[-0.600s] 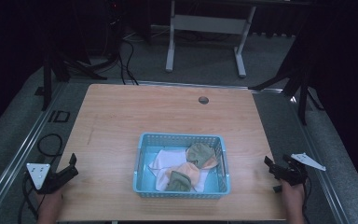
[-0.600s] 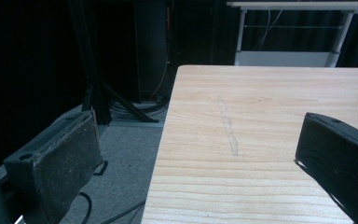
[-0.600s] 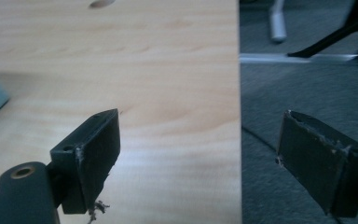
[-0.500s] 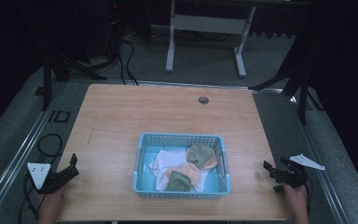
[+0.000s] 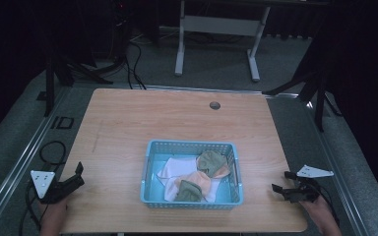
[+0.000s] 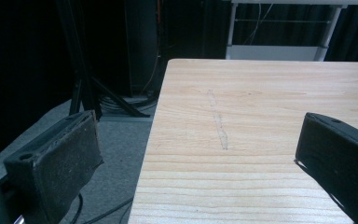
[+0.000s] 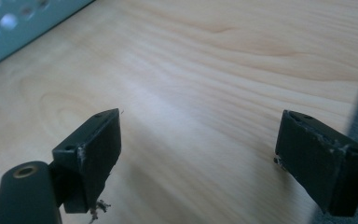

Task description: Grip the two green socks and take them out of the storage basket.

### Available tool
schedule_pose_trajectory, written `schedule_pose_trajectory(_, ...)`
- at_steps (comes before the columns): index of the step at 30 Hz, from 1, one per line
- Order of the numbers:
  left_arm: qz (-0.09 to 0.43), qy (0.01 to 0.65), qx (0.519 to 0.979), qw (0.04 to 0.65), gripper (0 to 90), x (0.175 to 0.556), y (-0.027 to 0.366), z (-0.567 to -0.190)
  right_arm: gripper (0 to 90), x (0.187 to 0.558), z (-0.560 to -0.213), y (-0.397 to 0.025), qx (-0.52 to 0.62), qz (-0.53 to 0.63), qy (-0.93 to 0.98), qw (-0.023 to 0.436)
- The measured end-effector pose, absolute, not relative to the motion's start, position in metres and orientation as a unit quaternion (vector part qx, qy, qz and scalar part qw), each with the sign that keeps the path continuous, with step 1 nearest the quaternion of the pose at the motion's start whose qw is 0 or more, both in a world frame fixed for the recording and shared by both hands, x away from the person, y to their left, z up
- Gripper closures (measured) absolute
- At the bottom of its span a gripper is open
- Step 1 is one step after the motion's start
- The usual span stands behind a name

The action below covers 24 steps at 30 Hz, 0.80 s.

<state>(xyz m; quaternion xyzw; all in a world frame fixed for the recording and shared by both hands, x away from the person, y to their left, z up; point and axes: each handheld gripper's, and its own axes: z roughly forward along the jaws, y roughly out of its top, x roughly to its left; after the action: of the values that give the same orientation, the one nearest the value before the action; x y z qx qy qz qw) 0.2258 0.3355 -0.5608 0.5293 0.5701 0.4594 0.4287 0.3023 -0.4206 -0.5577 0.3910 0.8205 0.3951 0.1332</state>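
A light blue basket sits near the front middle of the wooden table, holding a loose heap of cloths in white, orange and green. The left gripper rests at the table's front left corner, jaws spread wide with nothing between them, unmoved from a moment ago. The right gripper, jaws likewise apart and empty, has drifted slightly inward along the front right edge and now sits low over bare wood, the basket wall just ahead of it. No cloth is touched yet; I judge work has not begun
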Motion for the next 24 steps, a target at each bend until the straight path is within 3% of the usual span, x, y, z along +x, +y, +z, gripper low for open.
schedule_pose_trajectory(10,0.457,0.572,0.529,0.429,0.4,0.226,0.336,-0.561,14.2,0.307,-0.537,-0.402,0.343,0.379,0.85,0.125)
schedule_pose_trajectory(24,0.454,0.568,0.533,0.432,0.4,0.227,0.336,-0.561,14.3,0.31,-0.487,-0.366,0.286,0.375,0.878,0.079)
